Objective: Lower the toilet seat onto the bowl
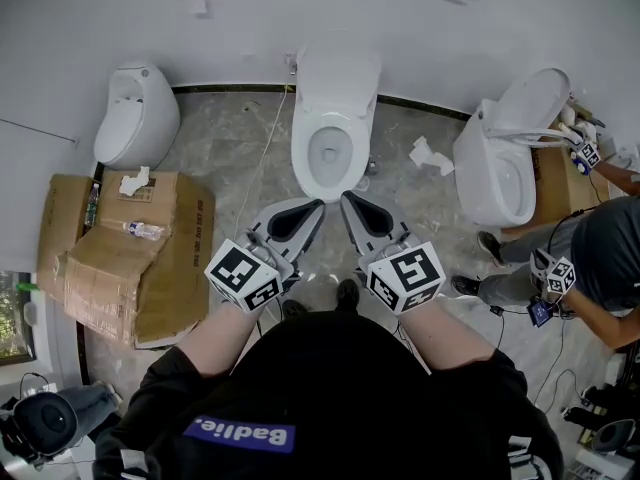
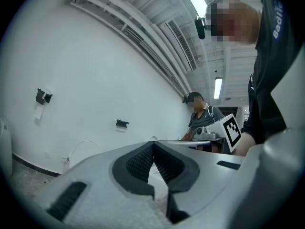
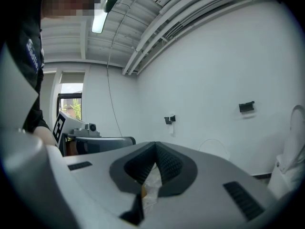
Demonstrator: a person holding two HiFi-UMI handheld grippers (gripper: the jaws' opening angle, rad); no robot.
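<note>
The white toilet bowl [image 1: 328,158] stands against the far wall in the head view. Its seat and lid [image 1: 338,80] are raised and lean back toward the wall; I cannot tell one from the other. My left gripper [image 1: 317,206] and right gripper [image 1: 347,199] hang side by side just in front of the bowl, short of its front rim and touching nothing. Both point at the toilet. In the left gripper view the left gripper [image 2: 153,146] has its jaw tips together with nothing held. The right gripper [image 3: 155,147] looks the same in its own view.
A white urinal-like fixture [image 1: 137,113] stands at the left, with flattened cardboard [image 1: 110,258] and a plastic bottle [image 1: 146,231] before it. A second toilet [image 1: 497,163] is at the right, where another person [image 1: 590,258] crouches with grippers. Crumpled tissue [image 1: 428,155] lies on the floor between the toilets.
</note>
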